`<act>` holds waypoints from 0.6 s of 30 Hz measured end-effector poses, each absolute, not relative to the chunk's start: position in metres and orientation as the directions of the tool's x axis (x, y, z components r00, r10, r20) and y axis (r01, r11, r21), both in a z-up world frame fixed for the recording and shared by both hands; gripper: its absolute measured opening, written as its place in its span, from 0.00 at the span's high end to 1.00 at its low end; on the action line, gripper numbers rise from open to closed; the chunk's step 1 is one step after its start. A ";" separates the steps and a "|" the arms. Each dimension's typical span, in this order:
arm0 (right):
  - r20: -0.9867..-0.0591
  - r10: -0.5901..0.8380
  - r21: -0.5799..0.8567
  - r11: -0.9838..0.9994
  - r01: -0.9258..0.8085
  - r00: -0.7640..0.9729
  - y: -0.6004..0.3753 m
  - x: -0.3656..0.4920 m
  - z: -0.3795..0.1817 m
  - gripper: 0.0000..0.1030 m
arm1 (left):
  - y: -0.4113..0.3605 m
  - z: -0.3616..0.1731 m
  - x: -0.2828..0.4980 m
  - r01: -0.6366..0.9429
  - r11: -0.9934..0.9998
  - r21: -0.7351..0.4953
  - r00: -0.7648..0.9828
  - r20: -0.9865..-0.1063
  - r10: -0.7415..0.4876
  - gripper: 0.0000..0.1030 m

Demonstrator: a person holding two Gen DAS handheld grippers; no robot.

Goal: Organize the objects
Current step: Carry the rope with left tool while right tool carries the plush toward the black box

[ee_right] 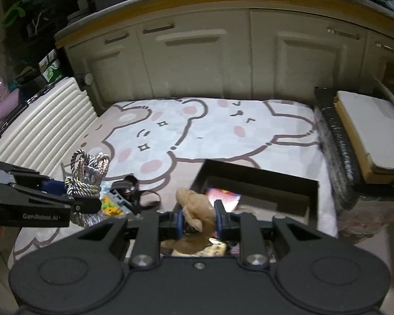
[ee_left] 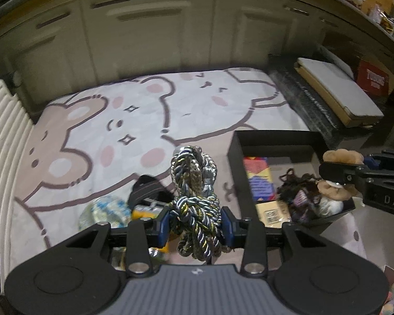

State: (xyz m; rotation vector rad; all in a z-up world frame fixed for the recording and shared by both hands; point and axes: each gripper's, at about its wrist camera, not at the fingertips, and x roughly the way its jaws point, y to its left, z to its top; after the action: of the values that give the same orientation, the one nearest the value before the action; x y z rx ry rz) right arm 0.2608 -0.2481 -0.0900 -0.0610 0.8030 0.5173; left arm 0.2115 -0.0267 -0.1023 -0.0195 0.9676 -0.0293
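Observation:
My left gripper (ee_left: 195,225) is shut on a bundle of knotted silver, black and gold rope (ee_left: 194,183) and holds it above the bear-print rug. The rope also shows in the right wrist view (ee_right: 88,173), in the left gripper (ee_right: 84,204). My right gripper (ee_right: 198,223) is shut on a brown plush toy (ee_right: 197,207) and holds it over the near left corner of the black box (ee_right: 254,176). In the left wrist view the plush toy (ee_left: 341,156) and right gripper (ee_left: 336,176) hang over the black box (ee_left: 235,147), which holds a colourful card, dark yarn and other soft items.
Loose items lie on the rug (ee_left: 123,120) under my left gripper: a blue-white ball (ee_left: 105,210), a black strap (ee_left: 144,189), a yellow item (ee_left: 144,214). Cream cabinet doors (ee_left: 157,34) stand behind. A white ribbed case (ee_right: 47,120) is left; a dark ledge with a board (ee_right: 367,131) right.

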 end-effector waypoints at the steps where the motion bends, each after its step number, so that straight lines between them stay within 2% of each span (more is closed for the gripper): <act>1: -0.701 0.414 0.137 0.877 -0.460 0.581 -0.251 0.261 -0.090 0.77 | -0.030 -0.102 0.214 0.024 0.999 -0.032 0.568 -0.822 -0.040 0.61; 18: -0.719 0.329 0.125 0.928 -0.352 0.612 -0.300 0.291 -0.103 0.77 | -0.075 -0.117 0.251 0.130 0.988 -0.089 0.598 -0.788 -0.149 0.61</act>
State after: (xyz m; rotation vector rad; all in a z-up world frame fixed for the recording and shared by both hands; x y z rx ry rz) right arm 0.2909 -0.3001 -0.1031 -0.0301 0.8234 0.3928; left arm 0.2511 -0.0751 -0.1168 -0.0227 0.9159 -0.1619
